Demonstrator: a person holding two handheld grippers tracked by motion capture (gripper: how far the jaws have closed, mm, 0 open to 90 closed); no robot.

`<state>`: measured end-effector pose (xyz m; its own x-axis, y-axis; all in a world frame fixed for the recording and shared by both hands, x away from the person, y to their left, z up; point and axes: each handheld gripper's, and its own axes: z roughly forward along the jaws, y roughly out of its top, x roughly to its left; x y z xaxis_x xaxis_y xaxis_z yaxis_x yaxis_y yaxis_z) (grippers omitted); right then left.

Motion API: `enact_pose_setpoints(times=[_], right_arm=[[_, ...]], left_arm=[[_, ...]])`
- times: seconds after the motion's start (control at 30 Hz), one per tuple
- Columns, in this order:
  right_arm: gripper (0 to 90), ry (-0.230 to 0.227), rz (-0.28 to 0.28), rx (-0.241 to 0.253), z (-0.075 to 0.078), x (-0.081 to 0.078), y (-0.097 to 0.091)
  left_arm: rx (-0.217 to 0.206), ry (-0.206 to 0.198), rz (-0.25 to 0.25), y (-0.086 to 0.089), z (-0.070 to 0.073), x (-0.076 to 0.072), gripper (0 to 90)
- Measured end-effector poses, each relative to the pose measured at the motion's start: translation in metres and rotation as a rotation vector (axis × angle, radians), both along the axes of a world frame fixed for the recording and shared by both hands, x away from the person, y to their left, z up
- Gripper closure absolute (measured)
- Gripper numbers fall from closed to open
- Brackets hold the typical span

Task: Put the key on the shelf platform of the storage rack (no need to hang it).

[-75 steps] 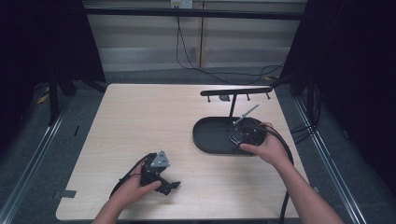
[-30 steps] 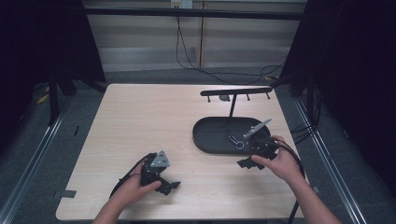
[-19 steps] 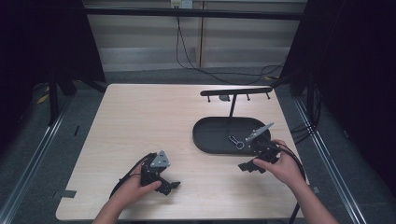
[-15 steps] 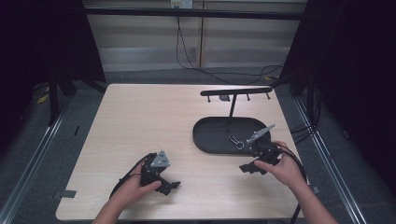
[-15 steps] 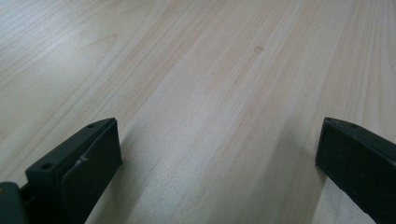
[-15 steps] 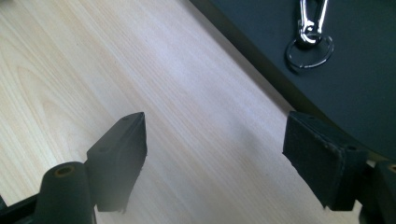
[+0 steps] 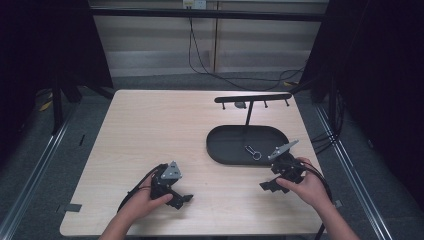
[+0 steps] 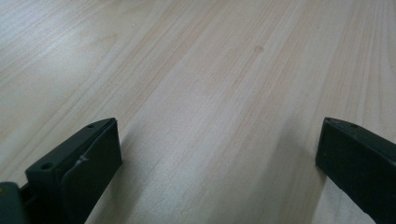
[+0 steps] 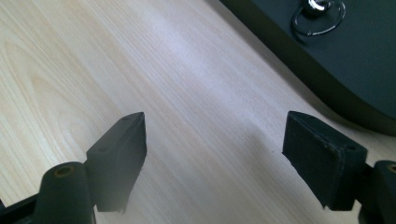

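A black oval tray (image 7: 225, 145) lies on the right half of the wooden table, and a small metal key ring (image 7: 252, 151) rests inside it. Behind the tray rises a black stand with a hook bar (image 7: 252, 98). My right gripper (image 7: 268, 186) sits low over the table just in front of the tray's near right edge, open and empty. In the right gripper view, its jaws (image 9: 219, 158) stand wide apart over bare wood, with the tray rim (image 9: 355, 93) and the key ring (image 9: 317, 18) ahead. My left gripper (image 7: 181, 199) rests near the front left, and its jaws (image 8: 219, 158) are open over wood.
Cables trail from both grippers toward the table's front edge. The table's right edge (image 7: 312, 150) runs close beside the tray and the right hand. Light wood (image 7: 150, 125) spreads across the left and middle.
The right gripper has drawn back from over the tray toward the front edge, and the key ring now lies uncovered in the tray. The left gripper has stayed put.
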<state>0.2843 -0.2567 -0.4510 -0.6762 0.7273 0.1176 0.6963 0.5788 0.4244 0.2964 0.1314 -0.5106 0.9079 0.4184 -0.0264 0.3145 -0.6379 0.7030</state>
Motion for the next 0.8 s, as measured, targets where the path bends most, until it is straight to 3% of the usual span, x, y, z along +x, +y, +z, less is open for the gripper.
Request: enact_pose_setpoints(times=[0.8], right_arm=[[23.7,-0.013,0.012,-0.006,-0.018,-0.014,-0.016]], left_arm=[[0.0,-0.001,0.001,0.0,0.0,0.0,0.0]])
